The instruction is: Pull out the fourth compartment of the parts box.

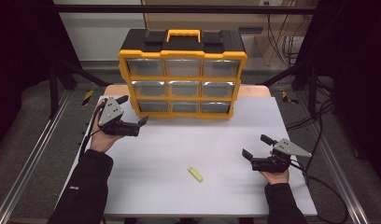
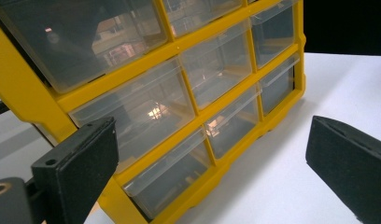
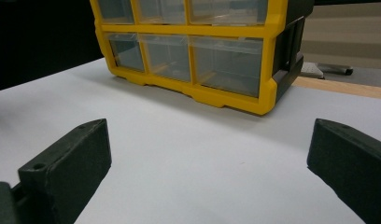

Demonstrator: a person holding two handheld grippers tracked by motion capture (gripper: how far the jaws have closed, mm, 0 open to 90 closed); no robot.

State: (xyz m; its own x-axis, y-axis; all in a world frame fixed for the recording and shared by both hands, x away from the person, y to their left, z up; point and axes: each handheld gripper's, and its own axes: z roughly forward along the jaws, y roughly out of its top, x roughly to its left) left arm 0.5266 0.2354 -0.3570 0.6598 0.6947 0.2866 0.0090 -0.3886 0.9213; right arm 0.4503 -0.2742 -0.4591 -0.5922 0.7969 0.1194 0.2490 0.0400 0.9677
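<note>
A yellow and black organizer [image 1: 182, 74] with nine clear drawers stands upright at the back middle of the white table top [image 1: 170, 144]. A small yellow-green piece [image 1: 195, 174] lies flat near the front middle. My left gripper [image 1: 133, 110] is open and empty, just left of the organizer's bottom left drawer. In the left gripper view the organizer [image 2: 132, 70] looms close beyond the left gripper [image 2: 209, 144], whose jaws stand wide apart. My right gripper [image 1: 255, 146] hovers open and empty at the front right. In the right gripper view, the right gripper [image 3: 209, 144] faces the organizer [image 3: 226, 98] across bare table.
Metal rails run along both sides of the table, and black frame posts [image 1: 53, 84] stand at the back corners. Cables [image 1: 319, 121] trail off the right side. A strip of bare wood [image 1: 256, 91] shows behind the white top beside the organizer.
</note>
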